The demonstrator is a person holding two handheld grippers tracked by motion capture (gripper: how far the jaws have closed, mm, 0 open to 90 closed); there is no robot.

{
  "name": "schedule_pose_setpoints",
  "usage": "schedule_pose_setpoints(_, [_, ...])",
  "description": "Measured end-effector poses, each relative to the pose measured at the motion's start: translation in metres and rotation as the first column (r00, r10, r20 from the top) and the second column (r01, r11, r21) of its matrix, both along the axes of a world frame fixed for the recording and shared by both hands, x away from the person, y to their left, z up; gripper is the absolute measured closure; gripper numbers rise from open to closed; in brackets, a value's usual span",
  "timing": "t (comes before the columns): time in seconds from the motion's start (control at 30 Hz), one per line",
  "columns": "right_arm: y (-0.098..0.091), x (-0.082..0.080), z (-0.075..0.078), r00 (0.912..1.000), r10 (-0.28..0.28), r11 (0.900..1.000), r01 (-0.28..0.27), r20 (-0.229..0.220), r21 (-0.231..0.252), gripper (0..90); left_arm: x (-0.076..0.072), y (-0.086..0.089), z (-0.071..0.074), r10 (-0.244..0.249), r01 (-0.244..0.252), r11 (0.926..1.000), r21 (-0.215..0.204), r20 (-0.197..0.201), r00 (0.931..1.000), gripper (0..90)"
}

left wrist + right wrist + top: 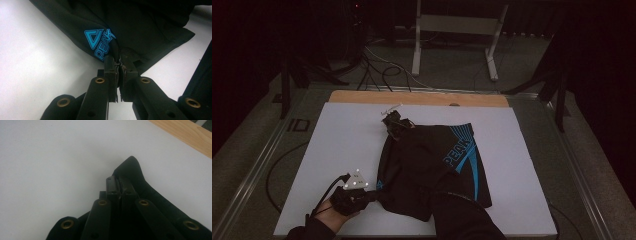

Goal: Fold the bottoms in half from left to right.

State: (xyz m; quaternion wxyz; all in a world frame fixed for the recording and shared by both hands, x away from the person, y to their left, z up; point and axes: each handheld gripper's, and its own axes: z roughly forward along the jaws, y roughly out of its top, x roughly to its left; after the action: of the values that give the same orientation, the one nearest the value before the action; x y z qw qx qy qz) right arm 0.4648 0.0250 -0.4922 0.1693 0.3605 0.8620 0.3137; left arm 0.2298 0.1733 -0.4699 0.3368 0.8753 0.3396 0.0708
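Both grippers pinch the black shorts (432, 165) lying on the white table (342, 145): left gripper (119, 62) at the near hem, right gripper (119, 185) at the far corner; next, lift and fold evenly

The black fabric shorts with blue lettering (432, 165) have their near right part hidden under a dark sleeve (464, 220). The sleeve is cut off by the near edge.

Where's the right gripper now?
High view: the right gripper is at the far left corner of the black shorts, clamped on it, near the wooden strip.
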Motion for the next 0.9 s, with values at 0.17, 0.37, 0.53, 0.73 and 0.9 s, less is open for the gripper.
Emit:
schedule_pose_setpoints(0.17, [-0.004,-0.001,0.005,0.9999,0.002,1.0,-0.002,0.011,0.001,88.1,0.001,-0.003,0.001,-0.006,0.006,1.0,0.001,0.001,1.0,85.8])
schedule_pose_setpoints(0.37, [-0.012,-0.002,0.012,0.9999,-0.001,0.9999,0.001,0.014,0.014,88.2,0.001,-0.007,0.003,-0.01,0.01,1.0,-0.001,0.004,0.9999,85.9])
schedule_pose_setpoints(0.53, [-0.019,-0.003,0.018,0.9997,-0.002,0.9998,0.002,0.025,0.022,88.2,0.001,-0.012,0.007,-0.023,0.023,0.9997,-0.011,0.011,0.9997,85.9])
schedule_pose_setpoints(0.73, [-0.029,-0.005,0.025,0.9995,-0.002,0.9994,0.001,0.03,0.036,88.2,0.001,-0.018,0.01,-0.037,0.037,0.9992,-0.014,0.013,0.9992,85.9])
schedule_pose_setpoints(0.9, [-0.039,-0.008,0.027,0.9994,-0.008,0.9986,0.006,0.032,0.053,88.2,0.003,-0.025,0.015,-0.053,0.054,0.9984,-0.019,0.022,0.9983,85.9])
